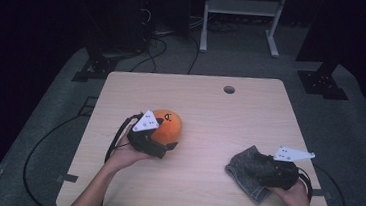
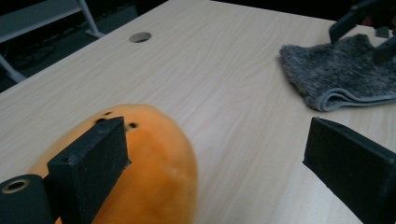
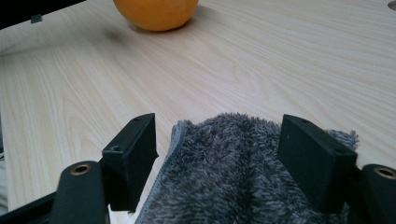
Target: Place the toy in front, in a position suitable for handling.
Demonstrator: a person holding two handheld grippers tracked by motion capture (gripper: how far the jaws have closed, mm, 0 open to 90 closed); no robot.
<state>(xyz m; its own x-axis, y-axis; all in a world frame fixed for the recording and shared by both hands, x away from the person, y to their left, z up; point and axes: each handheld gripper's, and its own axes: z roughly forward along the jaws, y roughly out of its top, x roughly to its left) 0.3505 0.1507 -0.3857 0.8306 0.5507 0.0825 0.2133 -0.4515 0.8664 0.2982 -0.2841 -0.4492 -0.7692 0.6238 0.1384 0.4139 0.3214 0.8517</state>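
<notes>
Near the desk's (image 1: 211, 105) front edge, the left gripper's (image 2: 215, 158) open fingers reach around the orange ball (image 1: 168, 123) to grab it, while the right gripper's (image 3: 217, 154) open fingers sit over the gray cloth (image 3: 233, 186).

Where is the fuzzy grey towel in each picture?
High view: the grey towel lies at the table's lower right, under the right gripper.
Left gripper view: it is at the upper right, far across the table.
Right gripper view: it is at the bottom middle, between the two black fingers.
Shared landmark: the orange ball, also at the lower left and top.
</notes>
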